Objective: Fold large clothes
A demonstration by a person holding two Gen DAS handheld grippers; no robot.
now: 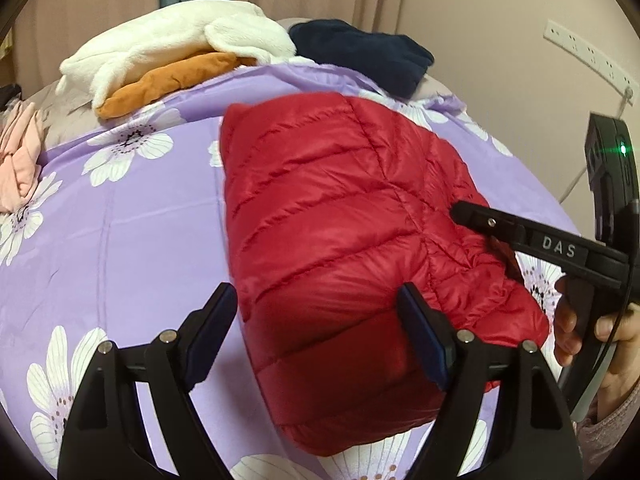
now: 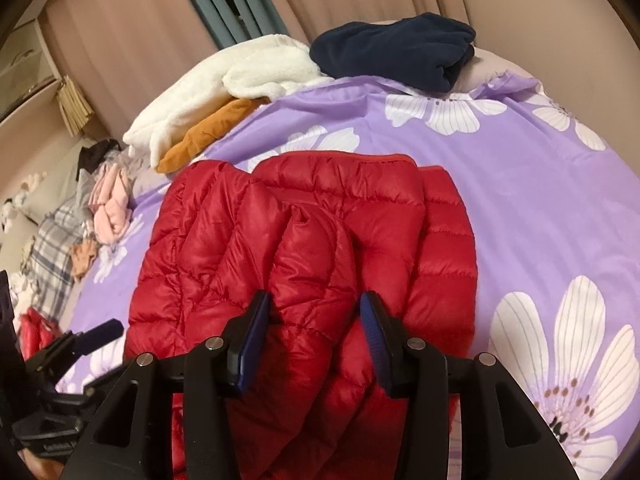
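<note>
Soft even indoor light, faint shadows, mild sheen on fabric, strong fisheye bending, dark vignetted corners

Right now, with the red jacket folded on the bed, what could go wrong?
1. The red jacket is puffy and slick; the right gripper has a raised fold between open jaws, so the bundle may spring apart.
2. The left gripper is open too, nothing pins the near edge.
3. The purple sheet could get pinched along with the jacket.
</note>
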